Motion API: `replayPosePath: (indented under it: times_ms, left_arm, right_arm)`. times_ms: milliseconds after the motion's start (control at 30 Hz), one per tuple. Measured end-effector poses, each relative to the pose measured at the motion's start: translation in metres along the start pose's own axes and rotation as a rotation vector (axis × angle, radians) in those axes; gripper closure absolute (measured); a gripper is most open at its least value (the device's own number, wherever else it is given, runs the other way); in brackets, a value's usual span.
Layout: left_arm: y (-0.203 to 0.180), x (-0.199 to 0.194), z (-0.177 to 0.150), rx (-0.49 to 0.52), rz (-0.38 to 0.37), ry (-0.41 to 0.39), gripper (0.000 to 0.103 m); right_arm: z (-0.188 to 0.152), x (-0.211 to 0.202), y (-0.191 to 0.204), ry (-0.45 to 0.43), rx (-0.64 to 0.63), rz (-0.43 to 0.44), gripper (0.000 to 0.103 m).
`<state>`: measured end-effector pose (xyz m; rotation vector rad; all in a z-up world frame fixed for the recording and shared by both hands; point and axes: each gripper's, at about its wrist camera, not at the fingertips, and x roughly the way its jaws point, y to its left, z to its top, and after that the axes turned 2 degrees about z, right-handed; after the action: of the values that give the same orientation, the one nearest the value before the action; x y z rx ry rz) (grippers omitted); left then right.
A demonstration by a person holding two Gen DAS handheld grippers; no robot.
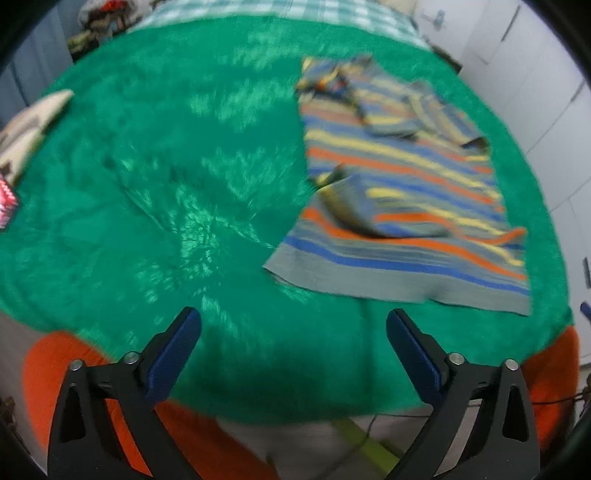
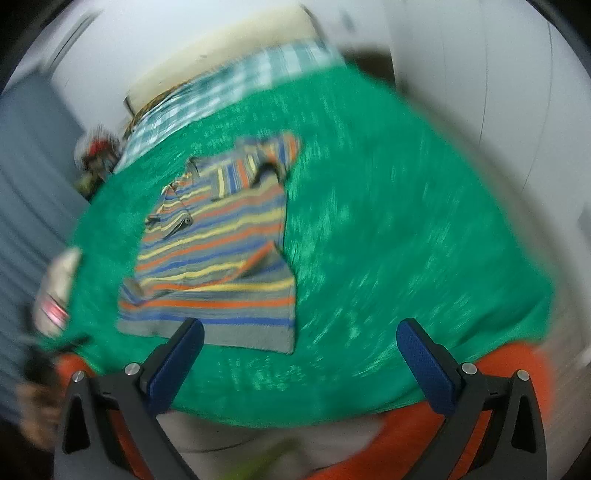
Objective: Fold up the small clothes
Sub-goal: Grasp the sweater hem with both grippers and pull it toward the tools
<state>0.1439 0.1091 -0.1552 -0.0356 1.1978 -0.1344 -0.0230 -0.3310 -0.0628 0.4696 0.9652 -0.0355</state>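
Green blanket (image 1: 184, 184), striped shirt (image 1: 399, 192) part-folded, checked sheet (image 1: 258, 9) behind — both tools (image 1: 293, 325) (image 2: 300, 334) wide open, empty.

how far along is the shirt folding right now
Partly done: the striped shirt lies on the green blanket with its sleeves and both long sides turned in. Nothing is in hand; the left gripper and right gripper are both open and off the cloth. Left: probably folding the bottom hem up toward the collar.

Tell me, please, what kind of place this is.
Probably a bedroom at home. A green blanket covers a bed, with a checked sheet at its far end, white cupboard doors beside it, and a striped shirt laid out.
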Motion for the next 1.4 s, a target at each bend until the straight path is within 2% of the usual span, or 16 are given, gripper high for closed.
replayPosePath:
  times_ms: [67, 200, 300, 333, 367, 400, 433, 467, 500, 700, 767, 900, 1000, 1133, 1300, 1400]
  left_arm:
    - [-0.001, 0.025, 0.009, 0.009, 0.006, 0.014, 0.023]
    - [-0.005, 0.049, 0.027, 0.064, 0.035, -0.018, 0.021]
    - [-0.025, 0.062, 0.028, 0.179, -0.031, 0.008, 0.024]
    - [-0.033, 0.064, 0.027, 0.216, -0.041, 0.008, 0.033]
    - [-0.044, 0.065, 0.024, 0.265, -0.047, 0.007, 0.051]
    - [-0.05, 0.066, 0.021, 0.293, -0.051, 0.01, 0.062]
    - [-0.056, 0.065, 0.02, 0.306, -0.068, 0.022, 0.09]
    - [-0.057, 0.063, 0.02, 0.293, -0.094, 0.045, 0.097]
    - [-0.055, 0.056, 0.02, 0.266, -0.116, 0.065, 0.097]
    - [-0.031, -0.02, -0.001, 0.213, -0.275, 0.104, 0.097]
    - [-0.027, -0.031, -0.01, 0.198, -0.279, 0.122, 0.097]
    - [-0.033, 0.001, -0.013, 0.204, -0.199, 0.209, 0.097]
    - [-0.035, 0.039, -0.021, 0.179, -0.144, 0.289, 0.096]
    - [-0.035, 0.031, -0.023, 0.176, -0.13, 0.258, 0.087]
    - [-0.012, 0.022, -0.03, 0.099, -0.086, 0.285, 0.09]
    - [-0.003, 0.018, -0.03, 0.098, 0.041, 0.281, 0.095]
  right_arm:
    - [0.0, 0.035, -0.019, 0.093, 0.083, 0.093, 0.009]
    - [-0.006, 0.091, -0.019, 0.204, 0.083, 0.194, 0.023]
    - [-0.008, 0.122, -0.014, 0.255, 0.053, 0.217, 0.032]
    - [-0.008, 0.129, -0.012, 0.274, 0.038, 0.224, 0.033]
    - [-0.01, 0.14, -0.006, 0.302, 0.012, 0.241, 0.035]
    - [-0.012, 0.15, 0.001, 0.334, -0.021, 0.265, 0.047]
    - [-0.014, 0.155, 0.006, 0.359, -0.045, 0.281, 0.073]
    - [-0.015, 0.159, 0.01, 0.377, -0.06, 0.285, 0.09]
    - [-0.016, 0.159, 0.013, 0.391, -0.064, 0.286, 0.096]
    - [-0.005, 0.094, 0.028, 0.357, -0.111, 0.325, 0.096]
    - [-0.002, 0.068, 0.031, 0.348, -0.116, 0.353, 0.096]
    - [-0.006, 0.065, 0.024, 0.39, -0.083, 0.341, 0.097]
    - [-0.02, 0.094, 0.012, 0.463, -0.093, 0.233, 0.097]
    - [-0.039, 0.119, 0.004, 0.526, -0.071, 0.159, 0.097]
    - [-0.041, 0.124, 0.003, 0.533, -0.08, 0.112, 0.097]
    - [-0.042, 0.133, 0.004, 0.543, -0.087, 0.085, 0.097]
